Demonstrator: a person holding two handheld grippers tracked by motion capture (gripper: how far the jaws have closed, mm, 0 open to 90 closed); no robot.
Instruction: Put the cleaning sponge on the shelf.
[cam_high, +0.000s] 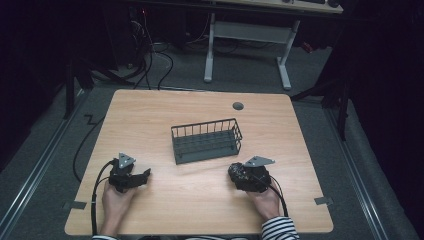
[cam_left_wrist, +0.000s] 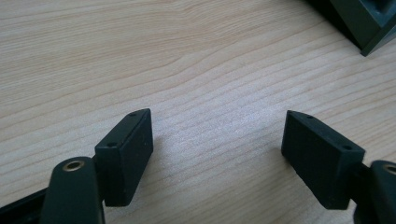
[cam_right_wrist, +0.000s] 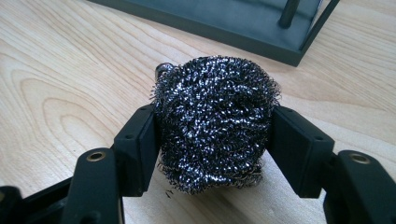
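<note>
A pale wood-grain table (cam_high: 200, 107) with rounded corners carries everything; a small dark round grommet (cam_high: 238, 106) sits near its far edge. At the middle of the table stands a dark grey wire basket (cam_high: 206, 140), oblong, with thin upright bars for walls and a solid flat floor; its long axis runs roughly along the table's width, slightly skewed. Nothing can be seen inside it.

Towards the near right corner, the right gripper (cam_high: 240, 173) rests low on the table, just before the basket's right end. In the right gripper view its black jaws press on both flanks of a ball of dark, glinting steel wool (cam_right_wrist: 215, 122), a roundish, bristly tangle of fine wire with no clear long axis; it sits on the wood, close to the basket's base. The same scourer (cam_high: 237, 172) shows in the high view as a dark lump at the gripper's tip.

Towards the near left corner, the left gripper (cam_high: 145, 175) lies on the table with its jaws spread wide over bare wood, pointing towards the basket's corner.
</note>
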